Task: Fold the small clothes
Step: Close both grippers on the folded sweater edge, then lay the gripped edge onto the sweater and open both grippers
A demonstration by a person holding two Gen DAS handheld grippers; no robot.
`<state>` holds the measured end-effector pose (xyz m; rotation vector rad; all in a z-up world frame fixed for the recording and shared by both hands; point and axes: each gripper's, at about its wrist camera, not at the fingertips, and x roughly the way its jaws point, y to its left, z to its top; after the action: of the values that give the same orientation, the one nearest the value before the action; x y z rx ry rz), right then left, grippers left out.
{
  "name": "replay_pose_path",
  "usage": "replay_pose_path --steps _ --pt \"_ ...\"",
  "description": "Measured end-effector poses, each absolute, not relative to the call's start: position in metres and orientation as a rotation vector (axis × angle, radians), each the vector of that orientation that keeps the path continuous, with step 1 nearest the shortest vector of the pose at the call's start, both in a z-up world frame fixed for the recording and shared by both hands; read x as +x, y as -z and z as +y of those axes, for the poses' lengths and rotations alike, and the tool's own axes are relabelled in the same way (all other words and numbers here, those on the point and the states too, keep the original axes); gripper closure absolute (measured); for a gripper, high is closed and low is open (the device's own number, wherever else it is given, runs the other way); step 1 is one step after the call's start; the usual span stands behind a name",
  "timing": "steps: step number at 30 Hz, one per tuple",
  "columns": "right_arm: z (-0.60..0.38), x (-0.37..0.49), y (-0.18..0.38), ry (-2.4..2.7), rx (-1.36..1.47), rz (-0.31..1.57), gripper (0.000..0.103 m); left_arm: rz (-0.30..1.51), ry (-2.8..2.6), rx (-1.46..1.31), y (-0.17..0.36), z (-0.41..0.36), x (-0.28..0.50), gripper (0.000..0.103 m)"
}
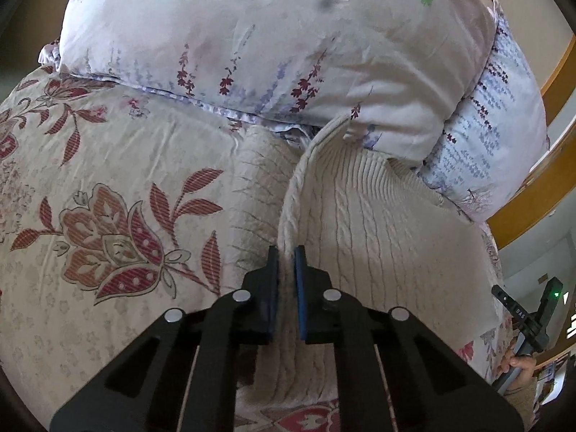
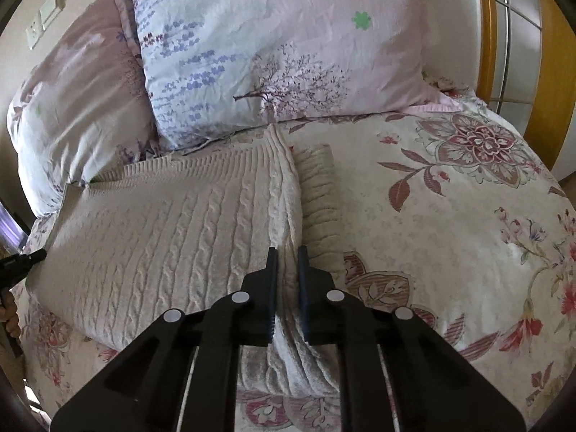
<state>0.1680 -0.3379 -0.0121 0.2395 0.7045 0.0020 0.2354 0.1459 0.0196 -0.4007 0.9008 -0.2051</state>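
Observation:
A cream cable-knit sweater (image 1: 378, 223) lies on a floral bedspread (image 1: 108, 180). My left gripper (image 1: 286, 252) is shut on a raised folded edge of the sweater, which runs away from the fingers toward the pillows. In the right wrist view the sweater (image 2: 172, 230) spreads to the left, and my right gripper (image 2: 287, 252) is shut on its raised right edge. A ribbed sleeve or hem (image 2: 320, 194) lies just right of that fold. The left gripper's tip (image 2: 21, 261) shows at the far left edge there. The right gripper (image 1: 522, 318) shows at the right edge of the left view.
Two floral pillows (image 1: 273, 46) (image 2: 273, 46) lie against the sweater's far edge. A wooden bed frame (image 1: 540, 194) (image 2: 486, 28) borders the bed. The bedspread (image 2: 450, 216) stretches to the right of the sweater. A wall switch plate (image 2: 45, 16) is at upper left.

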Motion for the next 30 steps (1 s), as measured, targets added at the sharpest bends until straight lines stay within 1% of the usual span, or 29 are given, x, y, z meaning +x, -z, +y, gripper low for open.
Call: replay_pose_path --steps 7,17,19,21,23,24,25,26,27,28,30 --pt "-0.336 0.152 0.005 -0.004 0.259 0.7 0.093 0.894 0.242 -0.413 -0.025 0.155 0.22 0.095" --pt "-0.34 0.153 0.026 0.061 0.307 0.768 0.093 0.908 0.207 -0.419 -0.012 0.164 0.223 0.096" --pt "-0.337 0.152 0.026 0.078 0.3 0.776 0.093 0.905 0.199 -0.397 -0.012 0.161 0.225 0.092" --pt "-0.335 0.151 0.026 0.085 0.296 0.788 0.093 0.906 0.2 -0.386 -0.013 0.159 0.225 0.09" --pt "-0.333 0.152 0.024 0.09 0.278 0.79 0.092 0.909 0.207 -0.392 -0.014 0.159 0.225 0.084" --pt "-0.334 0.152 0.021 0.097 0.283 0.789 0.092 0.908 0.207 -0.396 -0.015 0.159 0.224 0.078" --pt "-0.335 0.151 0.018 0.1 0.29 0.787 0.086 0.897 0.204 -0.394 -0.018 0.158 0.222 0.068" --pt "-0.334 0.151 0.015 0.106 0.286 0.787 0.076 0.876 0.188 -0.376 -0.023 0.157 0.219 0.061" --pt "-0.332 0.15 0.01 0.114 0.27 0.782 0.071 0.84 0.162 -0.34 -0.029 0.154 0.215 0.05" --pt "-0.326 0.147 0.003 0.104 0.24 0.753 0.066 0.813 0.154 -0.312 -0.034 0.151 0.212 0.047" --pt "-0.314 0.145 -0.005 0.078 0.182 0.715 0.066 0.757 0.166 -0.241 -0.045 0.138 0.205 0.044"
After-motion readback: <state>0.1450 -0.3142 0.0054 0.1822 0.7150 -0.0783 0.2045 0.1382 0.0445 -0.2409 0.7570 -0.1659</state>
